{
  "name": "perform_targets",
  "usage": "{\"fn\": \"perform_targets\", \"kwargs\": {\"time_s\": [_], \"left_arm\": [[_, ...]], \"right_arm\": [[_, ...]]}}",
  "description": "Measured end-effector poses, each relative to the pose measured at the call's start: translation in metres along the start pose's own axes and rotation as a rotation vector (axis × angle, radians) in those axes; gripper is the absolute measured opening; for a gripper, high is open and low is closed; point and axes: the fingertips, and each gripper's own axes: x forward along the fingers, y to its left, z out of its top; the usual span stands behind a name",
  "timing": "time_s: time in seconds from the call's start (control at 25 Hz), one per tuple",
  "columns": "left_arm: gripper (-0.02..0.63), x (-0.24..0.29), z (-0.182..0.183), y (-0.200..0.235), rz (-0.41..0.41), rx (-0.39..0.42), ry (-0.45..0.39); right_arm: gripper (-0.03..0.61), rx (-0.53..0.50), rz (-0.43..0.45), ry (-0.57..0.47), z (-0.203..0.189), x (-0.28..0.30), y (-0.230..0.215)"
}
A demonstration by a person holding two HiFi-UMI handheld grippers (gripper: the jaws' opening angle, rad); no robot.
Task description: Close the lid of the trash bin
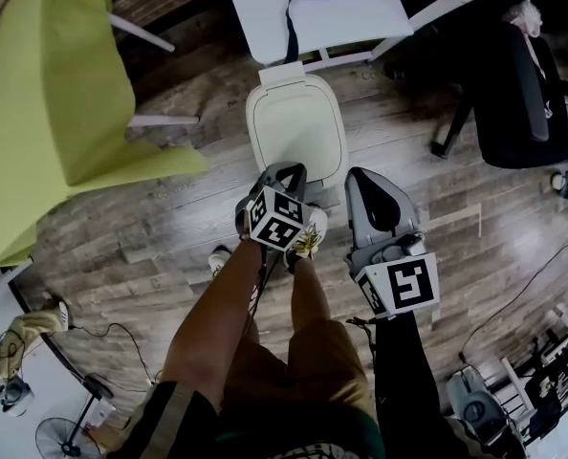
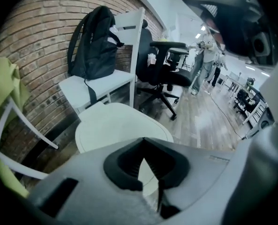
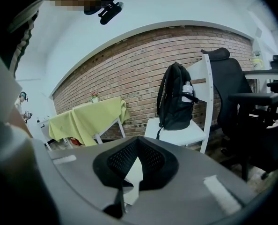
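Observation:
The trash bin [image 1: 295, 127] stands on the wood floor below a white chair, its cream lid [image 2: 115, 125] lying flat and down on the body. My left gripper [image 1: 282, 172] hovers over the bin's near edge, jaws shut and holding nothing. In the left gripper view the lid shows just beyond my left gripper [image 2: 145, 149]. To the right of the bin, my right gripper [image 1: 365, 178] is also shut and empty. The right gripper view looks level across the room, with only a pale sliver showing between the pads of my right gripper [image 3: 138, 150].
A white chair [image 1: 337, 12] carrying a black backpack [image 2: 92, 46] stands behind the bin against the brick wall. A table under a yellow-green cloth [image 1: 50, 94] is at the left, a black office chair [image 1: 518, 94] at the right. The person's legs and shoes are beside the bin.

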Motion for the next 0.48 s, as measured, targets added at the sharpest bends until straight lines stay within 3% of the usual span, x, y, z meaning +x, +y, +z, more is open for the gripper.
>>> {"fn": "perform_targets", "kwargs": {"time_s": [0.48], "left_arm": [[0.008,-0.078,0.084,0.038,0.099,-0.051,-0.267]], "right_arm": [[0.014,-0.027,-0.003,-0.014,0.021,-0.001,0.012]]}}
